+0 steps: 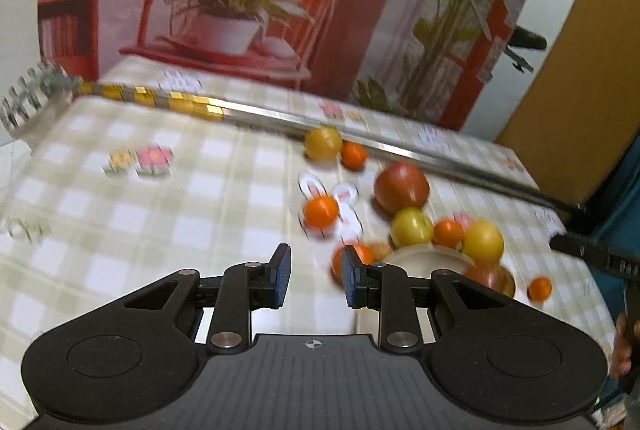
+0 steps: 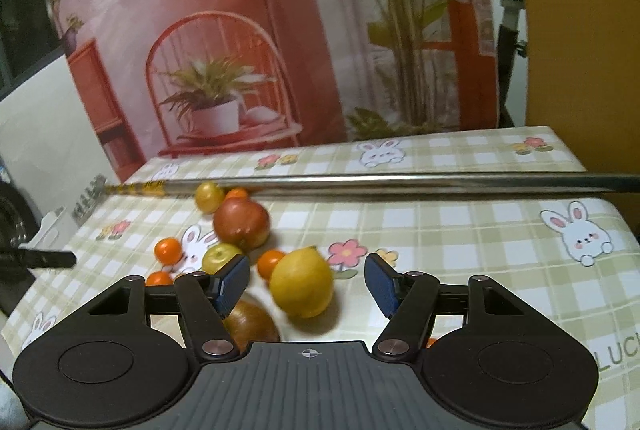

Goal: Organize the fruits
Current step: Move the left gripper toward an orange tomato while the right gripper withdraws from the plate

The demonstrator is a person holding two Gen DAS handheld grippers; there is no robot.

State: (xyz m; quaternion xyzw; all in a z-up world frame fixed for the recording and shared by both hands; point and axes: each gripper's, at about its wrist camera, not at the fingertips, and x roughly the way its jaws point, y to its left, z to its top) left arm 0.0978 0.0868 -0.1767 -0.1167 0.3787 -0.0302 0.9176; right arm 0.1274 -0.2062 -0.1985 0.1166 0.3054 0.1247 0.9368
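A checked tablecloth (image 2: 440,230) covers the table, fruit scattered loose. The left gripper (image 1: 314,276) hovers empty, fingers parted, beside a small orange (image 1: 320,211). The right gripper (image 2: 306,284) is spread wide around the lemon (image 2: 301,282), seemingly lined up to grab it, not yet touching

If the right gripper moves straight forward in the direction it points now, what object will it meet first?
Most likely the large yellow lemon. It lies just ahead of the open right gripper, roughly centred between the fingers, though slightly toward the left one. Depth is unclear, so it may still be a little beyond the tips.
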